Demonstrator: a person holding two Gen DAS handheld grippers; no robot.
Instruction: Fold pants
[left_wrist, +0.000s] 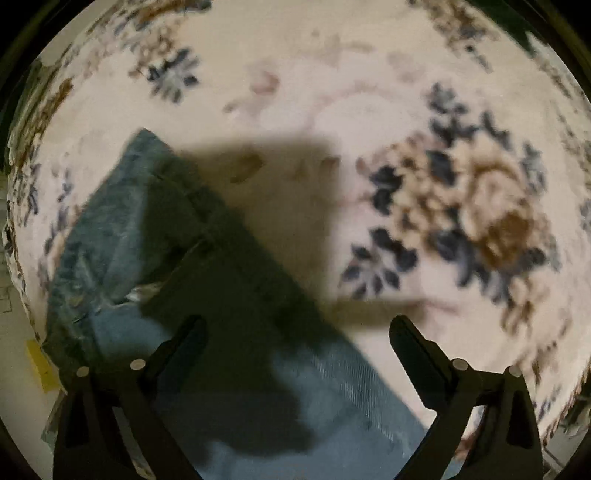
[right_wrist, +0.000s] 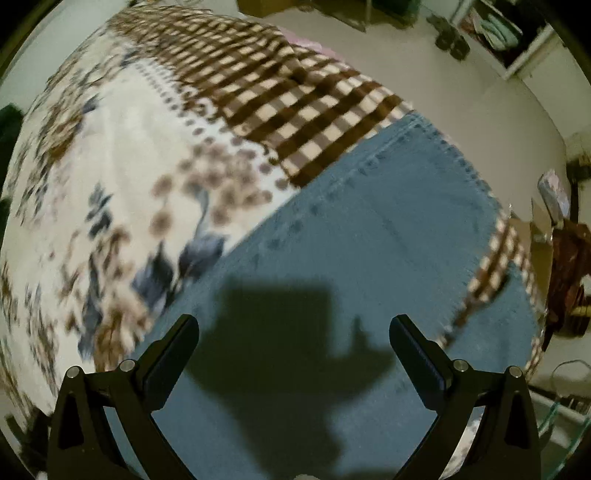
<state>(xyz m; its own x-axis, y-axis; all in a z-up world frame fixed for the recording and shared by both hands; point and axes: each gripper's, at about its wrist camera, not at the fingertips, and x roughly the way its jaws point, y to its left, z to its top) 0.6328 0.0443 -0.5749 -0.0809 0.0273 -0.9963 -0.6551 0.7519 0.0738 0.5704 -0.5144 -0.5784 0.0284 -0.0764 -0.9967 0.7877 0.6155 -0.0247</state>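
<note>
Both our grippers, left gripper (left_wrist: 298, 334) and right gripper (right_wrist: 294, 332), gape empty above one pair of blue denim pants (right_wrist: 388, 229) lying flat on the floral bedspread (left_wrist: 369, 92)

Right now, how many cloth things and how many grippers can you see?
Jeans: 1
Floral blanket: 1
Checked blanket: 1
Grippers: 2, left gripper and right gripper, both open
Total: 5

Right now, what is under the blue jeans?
The blue denim jeans lie on a cream blanket with blue and brown flowers and a brown-and-cream checked blanket. Whatever sits beneath the blankets is covered.
</note>
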